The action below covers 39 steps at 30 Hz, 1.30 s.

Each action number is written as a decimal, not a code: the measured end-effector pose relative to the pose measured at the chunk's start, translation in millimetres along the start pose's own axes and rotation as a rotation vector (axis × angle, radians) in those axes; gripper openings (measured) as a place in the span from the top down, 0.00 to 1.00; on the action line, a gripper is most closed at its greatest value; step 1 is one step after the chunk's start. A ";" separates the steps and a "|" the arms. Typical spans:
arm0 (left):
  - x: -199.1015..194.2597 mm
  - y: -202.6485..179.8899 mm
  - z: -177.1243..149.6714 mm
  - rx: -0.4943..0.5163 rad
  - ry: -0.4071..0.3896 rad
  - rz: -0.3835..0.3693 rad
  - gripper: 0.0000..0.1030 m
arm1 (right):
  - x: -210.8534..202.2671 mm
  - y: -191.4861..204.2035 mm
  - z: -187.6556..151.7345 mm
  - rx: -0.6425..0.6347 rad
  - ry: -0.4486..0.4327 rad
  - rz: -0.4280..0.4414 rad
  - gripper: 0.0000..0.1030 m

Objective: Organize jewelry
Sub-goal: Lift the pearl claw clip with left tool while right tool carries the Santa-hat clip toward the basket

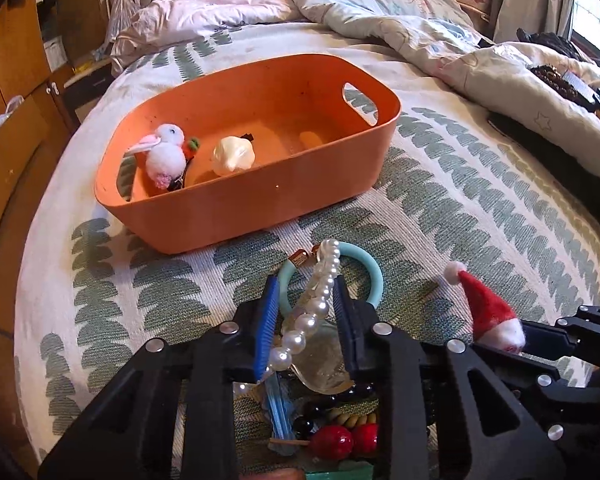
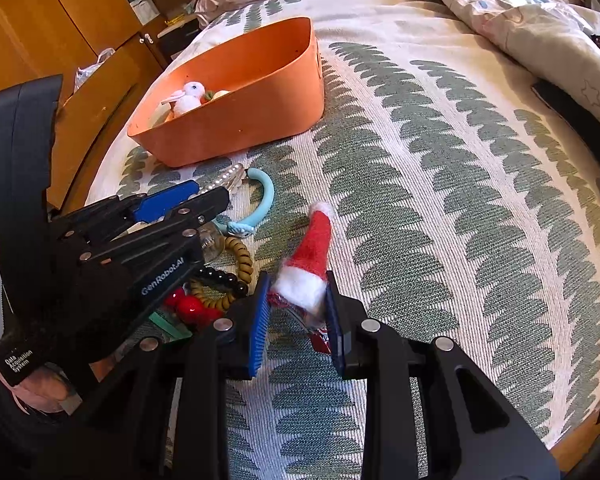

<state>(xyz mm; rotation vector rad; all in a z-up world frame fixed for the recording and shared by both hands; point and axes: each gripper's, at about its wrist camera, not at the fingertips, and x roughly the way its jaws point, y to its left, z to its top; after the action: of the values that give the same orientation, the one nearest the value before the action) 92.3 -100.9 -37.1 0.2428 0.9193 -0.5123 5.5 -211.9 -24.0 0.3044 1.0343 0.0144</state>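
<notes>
between the left gripper's [image 1: 306,308] narrowed jaws lies the pearl strand [image 1: 320,300]; right gripper [image 2: 295,308] pinches santa hat [image 2: 310,264].

The tub [image 1: 235,216] looks matt orange plastic. The bedspread [image 1: 460,208] is coarse woven cloth. The pearls [image 1: 320,300] shine glossy and smooth; the ring [image 1: 374,276] is matt, rubbery. The hat [image 2: 314,256] is fuzzy felt with fluffy white trim. The cherries [image 1: 332,442] are glossy. The cabinets [image 2: 79,12] show smooth wood.
</notes>
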 end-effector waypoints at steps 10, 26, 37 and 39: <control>-14.8 10.8 1.9 -0.043 -0.003 -0.052 0.85 | -2.7 -0.2 0.7 -0.001 -0.012 0.008 0.75; -48.3 16.4 11.7 -0.054 -0.094 -0.034 0.87 | -14.9 9.4 4.6 -0.018 -0.057 0.029 0.75; -78.4 24.7 28.5 -0.075 -0.187 -0.019 0.87 | -42.1 32.6 24.5 -0.059 -0.141 0.053 0.75; -83.8 26.8 31.4 -0.078 -0.203 -0.013 0.87 | -47.4 34.1 28.4 -0.061 -0.155 0.052 0.75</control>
<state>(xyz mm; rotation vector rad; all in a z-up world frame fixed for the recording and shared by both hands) 86.2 -64.3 48.7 0.1119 0.7414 -0.5027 9.6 -193.4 38.1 0.2729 0.8702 0.0678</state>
